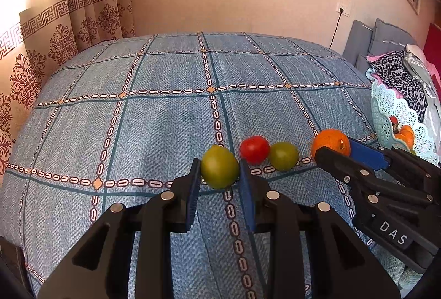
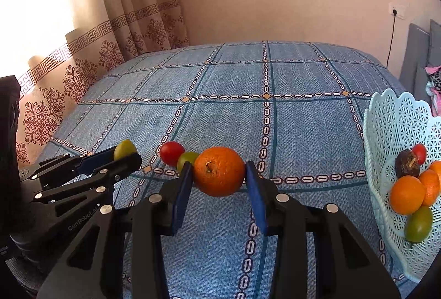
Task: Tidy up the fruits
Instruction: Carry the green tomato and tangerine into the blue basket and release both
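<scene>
My left gripper (image 1: 219,170) is shut on a green fruit (image 1: 219,166), its blue pads (image 1: 194,180) pressing both sides just above the blue checked bedspread (image 1: 165,120). Right of it lie a red tomato (image 1: 254,149) and a second green fruit (image 1: 284,159), touching each other. My right gripper (image 2: 219,173) is shut on an orange (image 2: 219,170), stem side facing the camera. In the right wrist view the red tomato (image 2: 171,153) and green fruit (image 2: 187,159) sit just left of the orange, and the left gripper (image 2: 121,158) holds its green fruit (image 2: 125,148) further left.
A pale blue lattice basket (image 2: 386,111) stands at the bed's right edge with oranges (image 2: 406,194), a red tomato (image 2: 419,153), a dark fruit (image 2: 407,162) and a green fruit (image 2: 419,224) inside. Patterned curtains (image 1: 55,45) hang left. Clothes and grey cushions (image 1: 386,40) are piled behind the basket.
</scene>
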The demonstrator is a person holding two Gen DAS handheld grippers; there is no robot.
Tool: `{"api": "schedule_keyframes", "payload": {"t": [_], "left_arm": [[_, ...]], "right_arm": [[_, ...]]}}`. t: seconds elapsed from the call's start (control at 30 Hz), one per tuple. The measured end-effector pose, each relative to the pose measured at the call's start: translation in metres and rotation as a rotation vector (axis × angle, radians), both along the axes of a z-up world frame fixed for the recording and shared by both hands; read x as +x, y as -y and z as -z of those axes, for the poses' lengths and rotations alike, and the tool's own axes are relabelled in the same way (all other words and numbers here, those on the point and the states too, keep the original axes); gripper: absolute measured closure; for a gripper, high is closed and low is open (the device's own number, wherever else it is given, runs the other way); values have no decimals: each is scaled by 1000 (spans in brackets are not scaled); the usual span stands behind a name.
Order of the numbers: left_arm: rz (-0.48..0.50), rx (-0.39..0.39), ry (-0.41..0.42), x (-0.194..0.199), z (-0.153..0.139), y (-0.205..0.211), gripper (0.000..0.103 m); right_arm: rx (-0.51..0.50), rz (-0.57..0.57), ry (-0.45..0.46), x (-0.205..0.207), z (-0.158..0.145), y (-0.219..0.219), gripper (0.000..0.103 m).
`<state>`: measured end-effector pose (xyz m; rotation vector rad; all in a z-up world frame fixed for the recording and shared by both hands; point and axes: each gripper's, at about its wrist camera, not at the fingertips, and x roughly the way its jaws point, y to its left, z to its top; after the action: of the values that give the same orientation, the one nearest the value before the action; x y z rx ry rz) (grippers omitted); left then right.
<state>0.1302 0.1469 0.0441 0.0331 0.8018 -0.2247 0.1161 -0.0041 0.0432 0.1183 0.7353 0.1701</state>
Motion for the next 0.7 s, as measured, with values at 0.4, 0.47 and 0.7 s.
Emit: {"api": "schedule_keyframes", "payload": {"t": [0.4,0.47,0.7], "left_arm": [[33,-3,51,-16,-16,14,75],[39,-7,54,-18,-21,17,75],[66,-21,96,-29,-51,29,75]], "right_arm": [[45,84,69,-32,-26,27,64],[56,101,81,-39,-32,34,64],[100,158,121,-59,-54,61,64]]}}
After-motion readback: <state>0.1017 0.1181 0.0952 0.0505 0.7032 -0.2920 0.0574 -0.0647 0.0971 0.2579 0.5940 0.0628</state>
